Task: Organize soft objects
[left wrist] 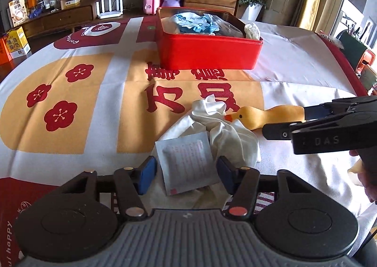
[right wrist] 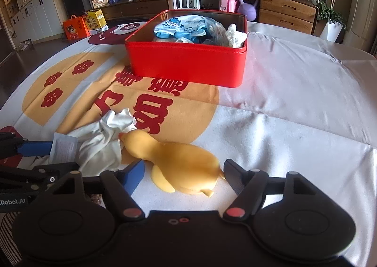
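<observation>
Yellow duck (right wrist: 181, 168) lying beside crumpled white cloth (right wrist: 103, 139)

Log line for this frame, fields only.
left gripper: open, straddling packet | right gripper: open, straddling duck | cloth: on table | red tin: part full

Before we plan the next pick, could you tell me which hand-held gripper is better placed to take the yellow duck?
Right. The right hand-held gripper already straddles the yellow duck; the left hand-held gripper straddles the white packet.
</observation>
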Demonstrator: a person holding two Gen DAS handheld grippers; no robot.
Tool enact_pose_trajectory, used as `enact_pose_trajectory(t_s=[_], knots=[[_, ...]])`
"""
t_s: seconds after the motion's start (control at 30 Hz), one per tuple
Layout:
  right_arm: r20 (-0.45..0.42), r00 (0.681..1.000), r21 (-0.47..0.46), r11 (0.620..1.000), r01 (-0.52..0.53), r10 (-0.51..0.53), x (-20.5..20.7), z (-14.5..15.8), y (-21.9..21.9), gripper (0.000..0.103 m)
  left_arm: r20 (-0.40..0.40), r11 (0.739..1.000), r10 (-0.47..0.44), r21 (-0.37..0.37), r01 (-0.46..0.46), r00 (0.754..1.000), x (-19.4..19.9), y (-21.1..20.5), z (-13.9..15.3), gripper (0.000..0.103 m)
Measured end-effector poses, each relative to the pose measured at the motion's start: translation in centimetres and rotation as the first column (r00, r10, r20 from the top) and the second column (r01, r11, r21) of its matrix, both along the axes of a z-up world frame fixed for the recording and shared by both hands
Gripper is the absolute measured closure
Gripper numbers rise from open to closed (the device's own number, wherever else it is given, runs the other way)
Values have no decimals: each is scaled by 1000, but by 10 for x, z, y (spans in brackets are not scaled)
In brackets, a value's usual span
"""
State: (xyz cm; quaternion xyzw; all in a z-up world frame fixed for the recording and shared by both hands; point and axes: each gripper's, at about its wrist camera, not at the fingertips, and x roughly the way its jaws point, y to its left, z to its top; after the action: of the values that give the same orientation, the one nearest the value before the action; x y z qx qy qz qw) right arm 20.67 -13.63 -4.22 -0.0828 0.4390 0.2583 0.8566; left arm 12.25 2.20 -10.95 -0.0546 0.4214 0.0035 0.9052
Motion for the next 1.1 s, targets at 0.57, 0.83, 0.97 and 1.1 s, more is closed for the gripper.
enact_pose_trajectory(t_s=[0.57, 0.83, 0.97, 1.1], knots=[[29, 999, 12, 1000, 13, -13, -16, 11, -7, 66, 32, 999, 45, -6, -45, 998, -9, 13, 7, 97], [47, 998, 46, 998, 47, -49, -30, 24, -21, 68, 72, 998, 50, -54, -46, 996, -18, 19, 19, 101], [47, 997, 75, 995, 59, -62, -35, 34, -31, 68, 84, 996, 36, -86, -29, 996, -22, 22, 28, 102], [31, 997, 89, 994, 69, -72, -38, 35, -36, 68, 43, 995, 28, -97, -24, 999, -22, 24, 22, 102]])
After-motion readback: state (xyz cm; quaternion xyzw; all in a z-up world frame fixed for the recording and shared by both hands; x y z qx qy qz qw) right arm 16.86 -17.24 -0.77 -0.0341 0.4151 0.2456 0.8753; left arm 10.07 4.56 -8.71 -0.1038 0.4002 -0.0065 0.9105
